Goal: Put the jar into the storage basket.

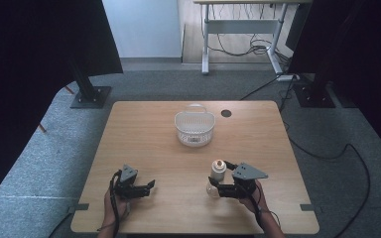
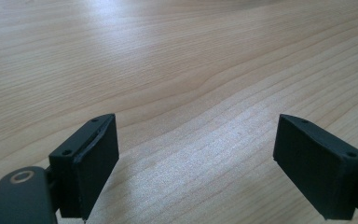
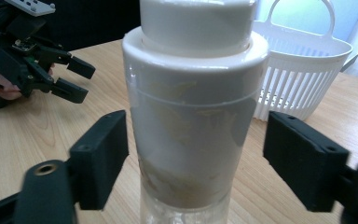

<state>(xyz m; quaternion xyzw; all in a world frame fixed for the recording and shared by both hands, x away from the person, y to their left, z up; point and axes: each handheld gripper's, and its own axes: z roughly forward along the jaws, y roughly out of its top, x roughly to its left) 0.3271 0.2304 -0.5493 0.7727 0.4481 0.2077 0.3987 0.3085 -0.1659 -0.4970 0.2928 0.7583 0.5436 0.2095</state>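
At the near edge of a wooden table [image 1: 144, 144], a person is holding a gripper in each hand, the forearms coming in from the front. The left gripper [image 1: 150, 187] is hovering low over bare wood near the front left, its jaws standing wide apart with nothing between them. The right gripper [image 1: 217, 189] is reaching in from the right toward a clear bottle with a white cap [image 1: 216, 177], which is standing upright near the front right of the table; the jaws are sitting on either side of the bottle's body, partly open, with a visible gap at each pad, so they are not yet gripping it. Farther back, near the middle of the table, a white slatted basket [image 1: 194, 128] with a handle is standing well apart from the bottle, and a small dark hole [image 1: 225, 113] is showing in the tabletop beyond it.
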